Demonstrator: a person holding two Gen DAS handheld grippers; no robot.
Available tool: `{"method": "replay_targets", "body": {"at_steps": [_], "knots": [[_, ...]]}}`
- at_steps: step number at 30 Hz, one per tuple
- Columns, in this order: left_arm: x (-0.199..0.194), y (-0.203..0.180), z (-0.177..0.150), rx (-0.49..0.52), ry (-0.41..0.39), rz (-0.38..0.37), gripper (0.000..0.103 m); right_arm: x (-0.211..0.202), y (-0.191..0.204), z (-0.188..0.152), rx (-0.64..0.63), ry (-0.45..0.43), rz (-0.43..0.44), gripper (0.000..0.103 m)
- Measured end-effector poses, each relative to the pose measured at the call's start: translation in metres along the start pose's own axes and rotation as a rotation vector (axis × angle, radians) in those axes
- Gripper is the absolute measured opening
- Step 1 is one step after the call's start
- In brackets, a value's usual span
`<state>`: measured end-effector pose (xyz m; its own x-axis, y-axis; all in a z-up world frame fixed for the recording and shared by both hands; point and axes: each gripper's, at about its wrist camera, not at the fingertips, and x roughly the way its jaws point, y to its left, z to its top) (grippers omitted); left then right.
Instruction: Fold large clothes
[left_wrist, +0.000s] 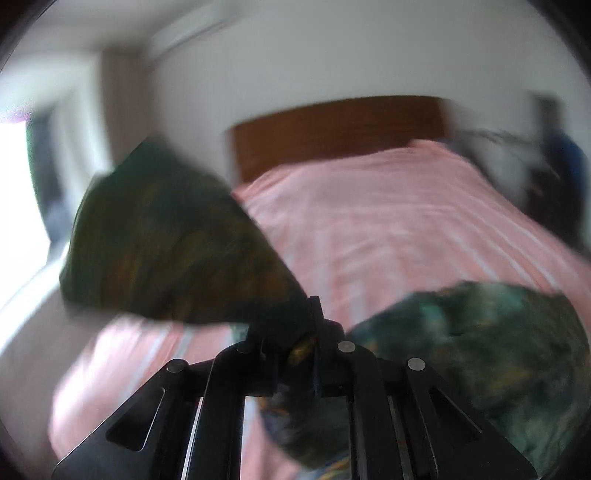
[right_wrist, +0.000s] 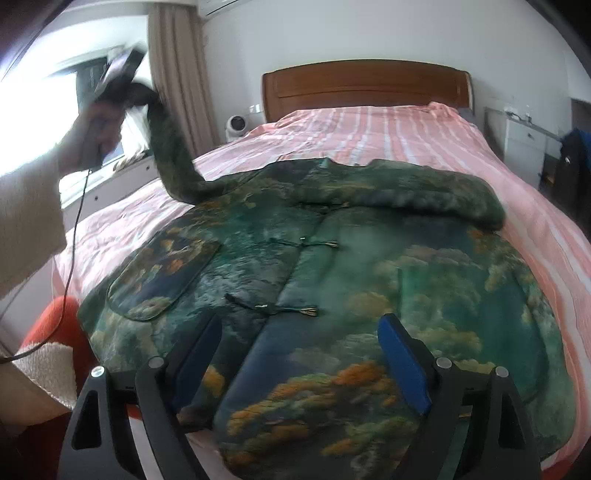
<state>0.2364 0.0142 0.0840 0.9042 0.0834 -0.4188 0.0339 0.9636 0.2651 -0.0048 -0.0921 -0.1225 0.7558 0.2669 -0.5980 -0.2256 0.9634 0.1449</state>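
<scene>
A large green padded jacket (right_wrist: 369, 266) with orange and blue print lies front up on the pink striped bed (right_wrist: 369, 129). Its right sleeve (right_wrist: 424, 192) lies folded across the chest. My left gripper (left_wrist: 291, 332) is shut on the cuff of the left sleeve (left_wrist: 166, 240) and holds it high in the air; in the right wrist view the gripper (right_wrist: 122, 74) shows blurred at upper left with the sleeve (right_wrist: 170, 158) hanging from it. My right gripper (right_wrist: 299, 332) is open and empty, low over the jacket's hem.
A wooden headboard (right_wrist: 365, 88) stands at the far end. A window (right_wrist: 37, 110) and curtain (right_wrist: 181, 74) are on the left, with a small white device (right_wrist: 236, 127) beside the bed. A white cabinet (right_wrist: 524, 140) and dark clothes (right_wrist: 572, 155) are at the right.
</scene>
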Motion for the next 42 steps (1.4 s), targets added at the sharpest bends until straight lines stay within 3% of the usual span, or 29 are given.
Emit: {"method": "replay_targets", "body": {"at_steps": [2,4,5,6,8,11,15,19,22,23,27,30,32,38,42], "knots": [[-0.005,-0.062,0.009,0.122,-0.031,-0.051,0.020,-0.004,-0.008,-0.002,0.023,-0.005,-0.003,0.086],[-0.001,-0.124,-0.004,0.246,-0.025,-0.093,0.039,-0.008,-0.014,-0.005,0.038,-0.012,-0.011,0.086],[0.005,-0.154,-0.021,0.315,0.007,-0.111,0.075,-0.011,-0.018,-0.006,0.045,-0.016,-0.015,0.086],[0.012,-0.174,-0.035,0.368,0.038,-0.114,0.101,-0.013,-0.021,-0.008,0.051,-0.018,-0.018,0.086],[0.023,-0.208,-0.076,0.501,0.086,-0.116,0.102,-0.017,-0.026,-0.010,0.057,-0.025,-0.025,0.086],[0.019,-0.224,-0.124,0.639,0.139,-0.119,0.102,-0.024,-0.033,-0.011,0.069,-0.042,-0.031,0.086],[-0.003,-0.197,-0.136,0.618,0.169,-0.178,0.102,-0.026,-0.040,-0.013,0.081,-0.049,-0.023,0.086],[-0.010,-0.151,-0.107,0.437,0.187,-0.218,0.102,-0.023,-0.038,-0.012,0.071,-0.061,-0.007,0.086],[0.019,-0.102,-0.078,0.210,0.217,-0.170,0.103,-0.022,-0.034,-0.012,0.054,-0.066,0.000,0.086],[0.018,-0.091,-0.081,0.159,0.227,-0.147,0.103,-0.021,-0.032,-0.012,0.047,-0.063,0.001,0.086],[0.083,-0.020,-0.107,-0.163,0.381,-0.015,0.102,-0.020,-0.027,-0.015,0.035,-0.056,0.002,0.086],[0.127,-0.003,-0.149,-0.210,0.568,0.039,0.102,-0.020,-0.026,-0.017,0.035,-0.058,0.006,0.086],[0.132,-0.001,-0.169,-0.220,0.619,0.035,0.103,-0.018,-0.027,-0.018,0.040,-0.049,0.013,0.086],[0.087,-0.001,-0.146,-0.227,0.494,0.033,0.102,-0.016,-0.030,-0.019,0.052,-0.041,0.026,0.086],[0.054,-0.028,-0.096,-0.196,0.361,-0.067,0.102,-0.015,-0.032,-0.019,0.057,-0.044,0.033,0.086]]}}
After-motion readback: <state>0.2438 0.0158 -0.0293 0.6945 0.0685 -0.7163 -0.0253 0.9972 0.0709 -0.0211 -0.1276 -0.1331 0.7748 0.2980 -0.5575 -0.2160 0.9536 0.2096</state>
